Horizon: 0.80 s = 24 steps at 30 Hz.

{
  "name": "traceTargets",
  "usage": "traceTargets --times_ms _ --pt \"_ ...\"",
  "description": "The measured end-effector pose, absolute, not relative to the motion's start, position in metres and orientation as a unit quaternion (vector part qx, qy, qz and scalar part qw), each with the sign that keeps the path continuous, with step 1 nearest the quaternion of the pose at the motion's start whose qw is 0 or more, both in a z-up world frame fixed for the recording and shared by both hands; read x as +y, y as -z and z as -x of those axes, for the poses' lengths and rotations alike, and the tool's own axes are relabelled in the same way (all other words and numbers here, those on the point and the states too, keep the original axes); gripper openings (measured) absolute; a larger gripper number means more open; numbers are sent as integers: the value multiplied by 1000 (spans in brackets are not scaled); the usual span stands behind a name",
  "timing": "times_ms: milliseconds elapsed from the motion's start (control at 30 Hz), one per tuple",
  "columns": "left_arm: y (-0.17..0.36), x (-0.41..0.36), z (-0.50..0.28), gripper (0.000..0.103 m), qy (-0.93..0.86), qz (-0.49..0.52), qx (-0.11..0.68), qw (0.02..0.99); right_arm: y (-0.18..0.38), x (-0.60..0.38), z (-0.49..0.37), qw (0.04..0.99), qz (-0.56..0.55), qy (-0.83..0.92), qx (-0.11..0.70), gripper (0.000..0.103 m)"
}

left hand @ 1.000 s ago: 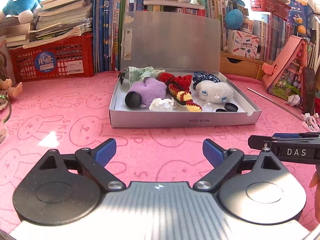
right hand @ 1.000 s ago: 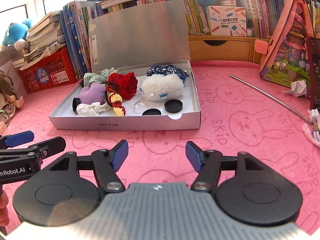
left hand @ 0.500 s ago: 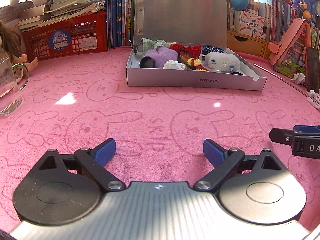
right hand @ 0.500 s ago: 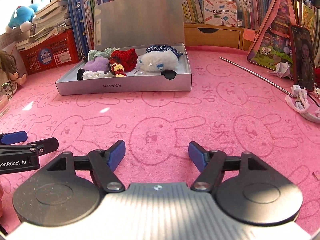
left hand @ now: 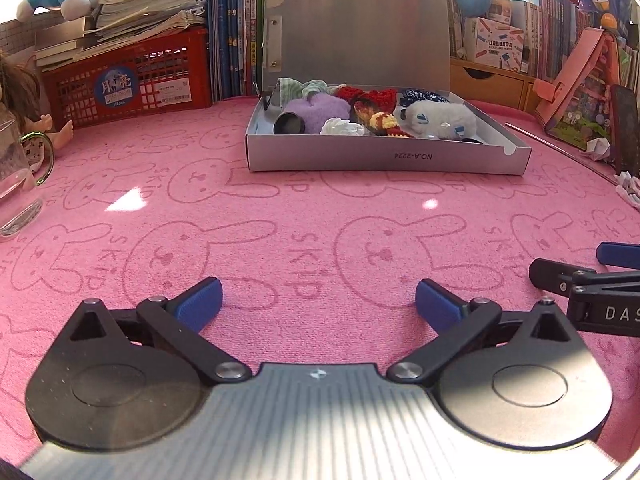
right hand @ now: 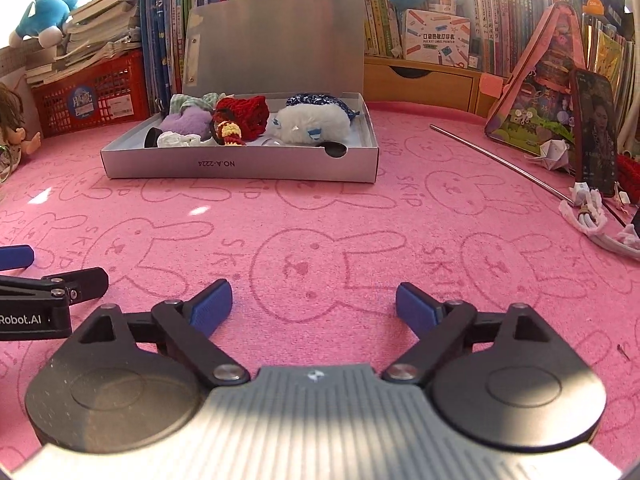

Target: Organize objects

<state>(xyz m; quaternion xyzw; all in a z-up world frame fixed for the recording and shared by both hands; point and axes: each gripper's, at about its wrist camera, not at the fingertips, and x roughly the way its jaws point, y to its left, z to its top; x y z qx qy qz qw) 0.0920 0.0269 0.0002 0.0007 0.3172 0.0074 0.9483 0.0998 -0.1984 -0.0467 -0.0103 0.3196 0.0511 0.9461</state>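
Observation:
A grey cardboard box (left hand: 384,158) with its lid raised stands on the pink bunny mat, well ahead of both grippers; it also shows in the right wrist view (right hand: 240,168). It holds a purple plush (left hand: 320,114), a red crochet piece (right hand: 244,116), a white fluffy toy (right hand: 308,124), a white crumpled item (left hand: 342,127) and a black cap (right hand: 335,150). My left gripper (left hand: 318,306) is open and empty, low over the mat. My right gripper (right hand: 312,302) is open and empty beside it.
A glass mug (left hand: 18,184) and a doll (left hand: 24,100) stand at the left. A red basket (left hand: 128,80) and books line the back. At the right are a metal rod (right hand: 500,164), a phone (right hand: 594,132), a pink bag (right hand: 536,92) and white cables (right hand: 592,220).
Both grippers have pulled back from the box and now sit low over the mat, farther from it. Both stayed open and empty.

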Motion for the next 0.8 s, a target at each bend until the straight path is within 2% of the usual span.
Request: traceTargets --times_ms 100,800 --pt "0 27 -92 103 -8 -1 317 949 48 -196 -101 944 15 -50 325 103" --pt "-1 28 -91 103 -15 4 317 948 49 -197 -101 945 12 -50 324 103"
